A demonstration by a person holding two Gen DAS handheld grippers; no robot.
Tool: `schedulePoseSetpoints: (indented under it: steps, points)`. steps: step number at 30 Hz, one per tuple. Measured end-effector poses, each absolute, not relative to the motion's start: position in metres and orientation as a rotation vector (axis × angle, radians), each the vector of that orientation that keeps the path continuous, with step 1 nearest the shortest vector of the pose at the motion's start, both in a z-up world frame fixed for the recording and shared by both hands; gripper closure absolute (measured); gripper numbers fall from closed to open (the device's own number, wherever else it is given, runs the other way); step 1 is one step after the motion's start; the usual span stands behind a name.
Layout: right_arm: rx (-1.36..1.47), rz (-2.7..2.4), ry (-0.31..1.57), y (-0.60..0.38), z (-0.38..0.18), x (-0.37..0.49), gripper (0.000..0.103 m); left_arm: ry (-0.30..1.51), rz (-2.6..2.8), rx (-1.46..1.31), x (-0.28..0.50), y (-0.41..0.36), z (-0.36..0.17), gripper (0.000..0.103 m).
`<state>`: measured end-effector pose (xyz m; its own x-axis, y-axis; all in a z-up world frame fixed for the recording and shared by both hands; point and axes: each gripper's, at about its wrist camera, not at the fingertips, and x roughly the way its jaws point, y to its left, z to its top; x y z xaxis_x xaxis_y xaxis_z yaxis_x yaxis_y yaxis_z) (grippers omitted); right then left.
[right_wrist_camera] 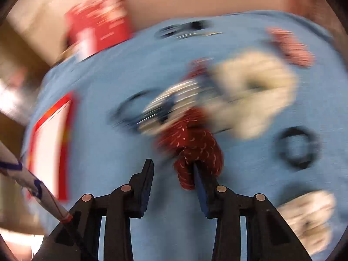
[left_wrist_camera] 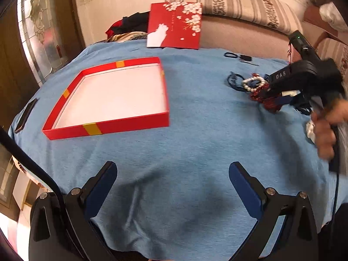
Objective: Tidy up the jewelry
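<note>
A shallow red box (left_wrist_camera: 104, 128) with a white floor lies open on the blue cloth at left; its edge shows in the right wrist view (right_wrist_camera: 65, 130). A jewelry pile lies at right: a dark red beaded strand (left_wrist_camera: 264, 96), a pearl bracelet (left_wrist_camera: 250, 83) and a dark blue cord (left_wrist_camera: 233, 80). My left gripper (left_wrist_camera: 173, 174) is open and empty above bare cloth, near the front edge. My right gripper (right_wrist_camera: 174, 169) is open at the pile; the red beaded strand (right_wrist_camera: 195, 145) hangs over its right fingertip. That view is motion-blurred.
The red flowered lid (left_wrist_camera: 176, 25) leans at the back. A black phone (left_wrist_camera: 26, 115) lies at the cloth's left edge. Small dark items (left_wrist_camera: 241, 57) lie at the far side. A cream scrunchie (right_wrist_camera: 256, 91), a black ring (right_wrist_camera: 296, 146) and a pink item (right_wrist_camera: 291, 45) lie right of the pile.
</note>
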<state>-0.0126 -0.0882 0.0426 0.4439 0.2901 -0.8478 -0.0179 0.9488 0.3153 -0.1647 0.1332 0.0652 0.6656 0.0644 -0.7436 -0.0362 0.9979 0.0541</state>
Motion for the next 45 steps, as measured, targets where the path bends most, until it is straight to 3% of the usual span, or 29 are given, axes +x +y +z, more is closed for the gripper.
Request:
schedulePoseSetpoints:
  steps: [5,9,11,17,45]
  points:
    - [0.32,0.418,1.027,-0.055,0.078,-0.059,0.057,0.821,0.083,0.006,-0.165,0.144,0.074,0.0]
    - [0.314,0.307,0.937,-0.091,0.106,-0.095,0.051,0.82,0.077,-0.015,-0.169,0.143,0.077,0.0]
    - [0.297,0.217,0.902,-0.111,0.119,-0.103,0.041,0.824,0.062,-0.009,-0.17,0.14,0.079,0.0]
    - [0.266,-0.057,0.816,-0.169,0.122,-0.156,0.034,0.822,0.018,-0.003,-0.175,0.124,0.091,0.0]
    - [0.193,-0.227,0.851,-0.156,0.093,-0.204,0.028,0.878,-0.048,0.047,-0.178,0.089,0.102,0.0]
